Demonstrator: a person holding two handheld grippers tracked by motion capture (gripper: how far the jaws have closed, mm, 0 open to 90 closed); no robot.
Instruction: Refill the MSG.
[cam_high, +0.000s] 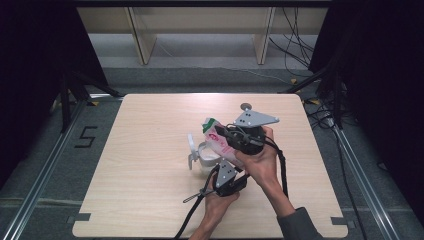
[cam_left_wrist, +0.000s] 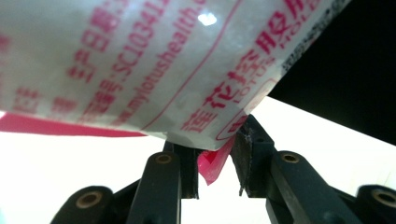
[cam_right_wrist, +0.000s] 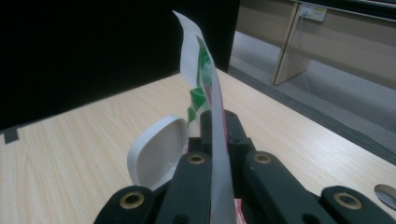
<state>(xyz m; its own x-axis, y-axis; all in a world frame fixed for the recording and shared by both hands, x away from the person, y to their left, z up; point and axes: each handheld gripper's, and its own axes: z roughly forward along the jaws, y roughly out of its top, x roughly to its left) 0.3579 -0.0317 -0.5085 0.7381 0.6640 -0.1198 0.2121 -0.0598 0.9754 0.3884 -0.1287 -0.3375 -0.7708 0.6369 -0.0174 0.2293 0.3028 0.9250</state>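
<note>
A white container (cam_high: 201, 154) with its flip lid open sits near the middle of the tabletop (cam_high: 140, 200), a bit toward the near edge. Just above it, a white packet (cam_high: 218, 140) with red writing and a green top is held tilted in the air, its green end up and away.

The left gripper (cam_high: 223, 176) holds the packet's low corner from below. In the left gripper view, its jaws are a little apart, with the pink edge of the packet (cam_left_wrist: 140, 60) between them, so I cannot tell if they really pinch it.

The right gripper (cam_high: 240, 136) is clamped on the packet's side; the thin edge (cam_right_wrist: 212, 116) runs right between its closed jaws.

It looks like the packet is being readied for pouring into the container. Next, the mouth must be open and aimed over the container.
</note>
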